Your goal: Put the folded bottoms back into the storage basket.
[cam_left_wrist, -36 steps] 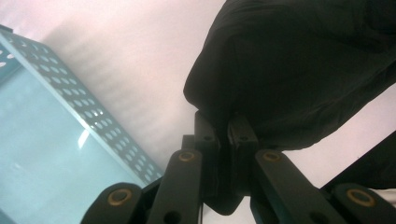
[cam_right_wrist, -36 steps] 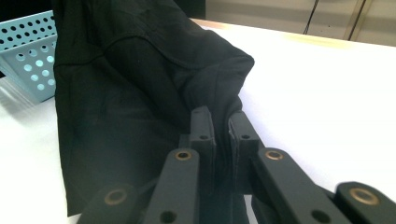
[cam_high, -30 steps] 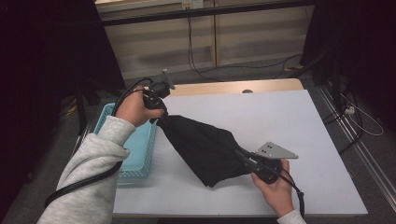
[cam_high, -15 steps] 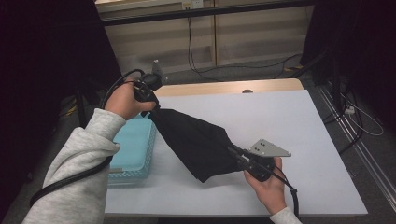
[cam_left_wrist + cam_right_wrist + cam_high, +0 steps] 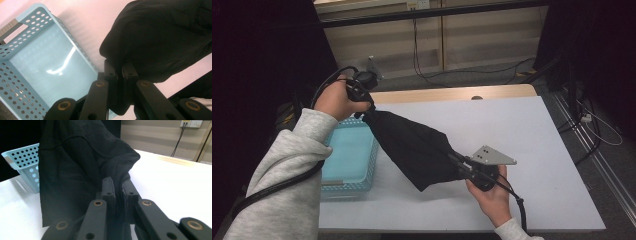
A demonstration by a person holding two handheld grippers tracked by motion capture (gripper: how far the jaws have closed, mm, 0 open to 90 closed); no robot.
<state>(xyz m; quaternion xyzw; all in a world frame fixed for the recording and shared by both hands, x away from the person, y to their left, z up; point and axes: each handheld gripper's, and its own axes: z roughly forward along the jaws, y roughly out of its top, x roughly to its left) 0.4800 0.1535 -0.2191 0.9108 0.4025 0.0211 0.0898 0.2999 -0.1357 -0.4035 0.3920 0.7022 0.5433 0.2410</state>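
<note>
A black cloth [image 5: 414, 147], plain, matte and soft, hangs stretched between two held corners above the white table [image 5: 532, 135]. Its upper corner is pinched high at the far left, over the near edge of a light blue perforated basket [image 5: 347, 150]; its lower corner is pinched low toward the near right. Between the two it runs as a slanted band, widening and sagging into loose folds toward the lower end, where its bottom edge comes down close to the table. In the left gripper view the cloth [image 5: 160, 42] bulges in rounded folds; in the right gripper view it [image 5: 75, 170] drapes as a dark curtain with a visible seam.
</note>
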